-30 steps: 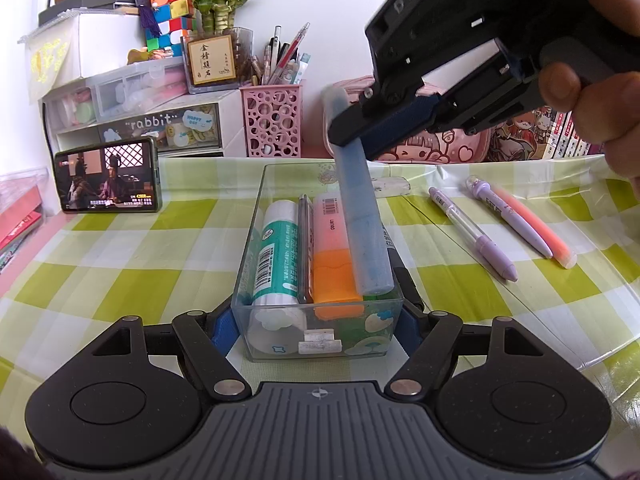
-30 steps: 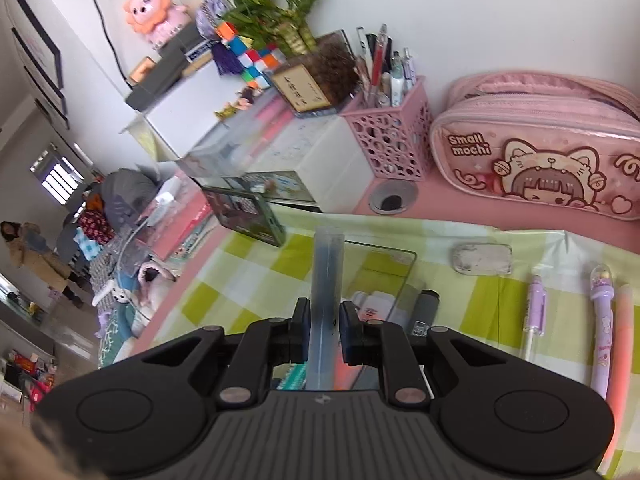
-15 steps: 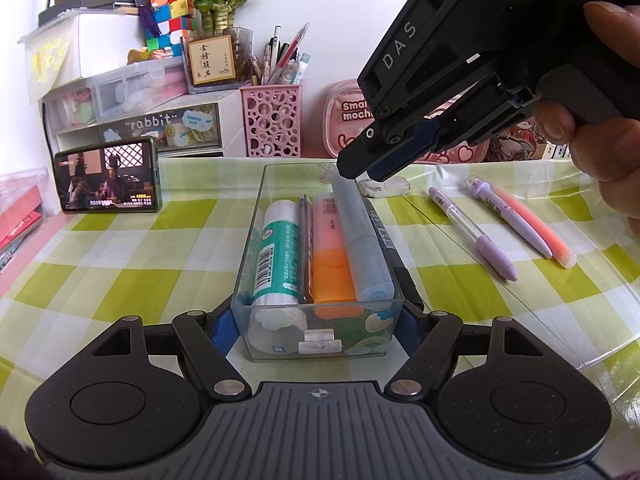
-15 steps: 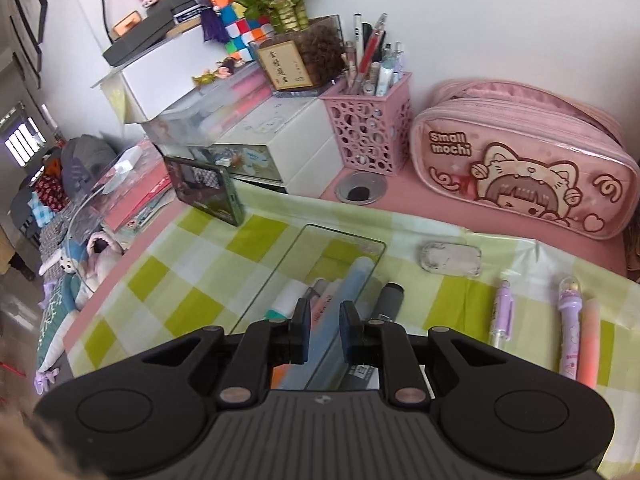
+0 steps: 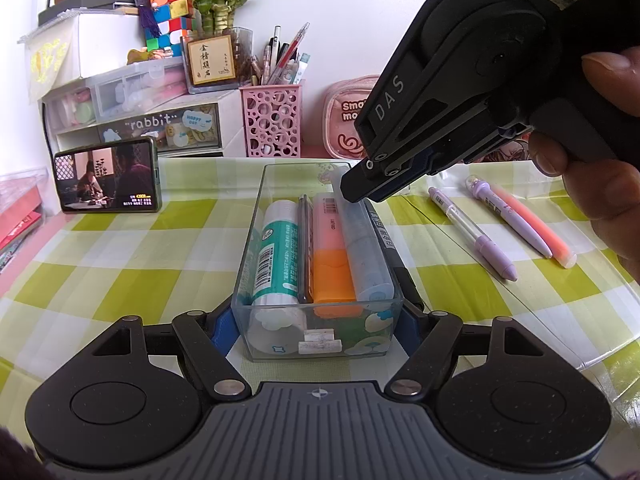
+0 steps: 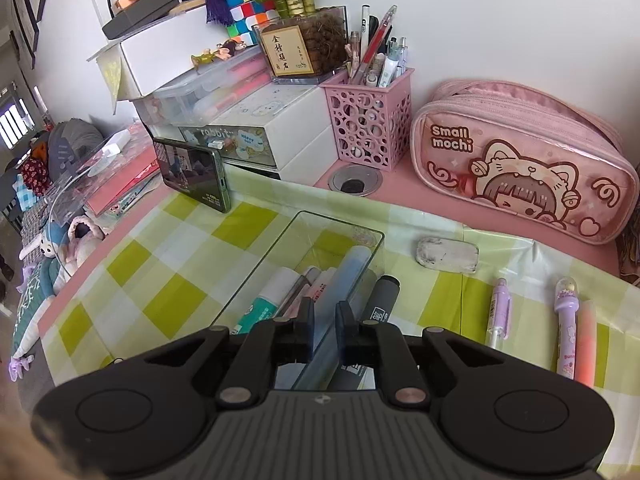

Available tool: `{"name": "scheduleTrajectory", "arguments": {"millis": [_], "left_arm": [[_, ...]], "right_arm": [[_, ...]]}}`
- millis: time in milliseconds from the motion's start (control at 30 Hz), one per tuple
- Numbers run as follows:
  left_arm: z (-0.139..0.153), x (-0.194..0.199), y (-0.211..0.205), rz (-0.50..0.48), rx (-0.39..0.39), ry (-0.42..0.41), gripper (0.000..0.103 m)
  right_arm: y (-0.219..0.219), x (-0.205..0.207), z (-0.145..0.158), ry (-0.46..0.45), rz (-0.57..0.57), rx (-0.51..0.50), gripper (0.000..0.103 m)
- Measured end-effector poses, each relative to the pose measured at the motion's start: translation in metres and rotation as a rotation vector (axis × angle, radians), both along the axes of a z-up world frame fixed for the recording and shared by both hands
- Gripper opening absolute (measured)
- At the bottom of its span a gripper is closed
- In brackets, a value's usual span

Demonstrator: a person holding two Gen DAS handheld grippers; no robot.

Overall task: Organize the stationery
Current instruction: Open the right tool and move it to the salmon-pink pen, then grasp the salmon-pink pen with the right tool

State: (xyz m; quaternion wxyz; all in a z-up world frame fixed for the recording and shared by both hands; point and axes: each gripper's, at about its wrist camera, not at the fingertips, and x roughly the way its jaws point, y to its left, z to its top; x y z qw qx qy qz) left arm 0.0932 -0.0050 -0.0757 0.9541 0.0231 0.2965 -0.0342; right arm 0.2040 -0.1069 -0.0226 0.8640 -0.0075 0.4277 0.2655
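Beside the box's (image 5: 320,320) right wall, a marker (image 6: 382,296) crowds it.

The left wrist view is taken low and close behind the clear box (image 5: 318,312), facing the back wall along the box. The right wrist view is taken from higher, angled steeply down over the same box (image 6: 340,232). The pink pen basket (image 5: 272,120) (image 6: 370,120) is shared too.

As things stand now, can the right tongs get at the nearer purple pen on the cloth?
Probably yes. The purple pen lies alone on the checked cloth, nothing over it. But the right tongs are closing around the blue marker in the clear box.
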Motion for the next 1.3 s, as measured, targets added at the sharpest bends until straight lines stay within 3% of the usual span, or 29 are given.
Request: {"name": "scheduleTrajectory", "arguments": {"millis": [100,233,400,700,867,1067,1300], "left_arm": [[0.0,0.0,0.0,0.0,0.0,0.0,0.074],[0.0,0.0,0.0,0.0,0.0,0.0,0.074],[0.0,0.0,0.0,0.0,0.001,0.0,0.074],[0.0,0.0,-0.001,0.002,0.009,0.0,0.073],[0.0,0.0,-0.001,0.003,0.012,0.0,0.073],[0.0,-0.001,-0.001,0.002,0.011,0.0,0.073],[0.0,0.0,-0.001,0.003,0.011,0.0,0.073]], "right_arm": [[-0.007,-0.001,0.002,-0.009,-0.002,0.024,0.015],[-0.038,0.001,0.008,-0.032,-0.094,0.068,0.015],[-0.086,0.013,0.001,-0.026,-0.272,0.016,0.015],[-0.147,0.019,-0.007,-0.022,-0.428,-0.054,0.016],[-0.145,0.028,-0.026,0.031,-0.402,-0.131,0.016],[-0.137,0.027,-0.035,0.051,-0.367,-0.152,0.019],[-0.139,0.026,-0.037,0.057,-0.404,-0.117,0.018]]}}
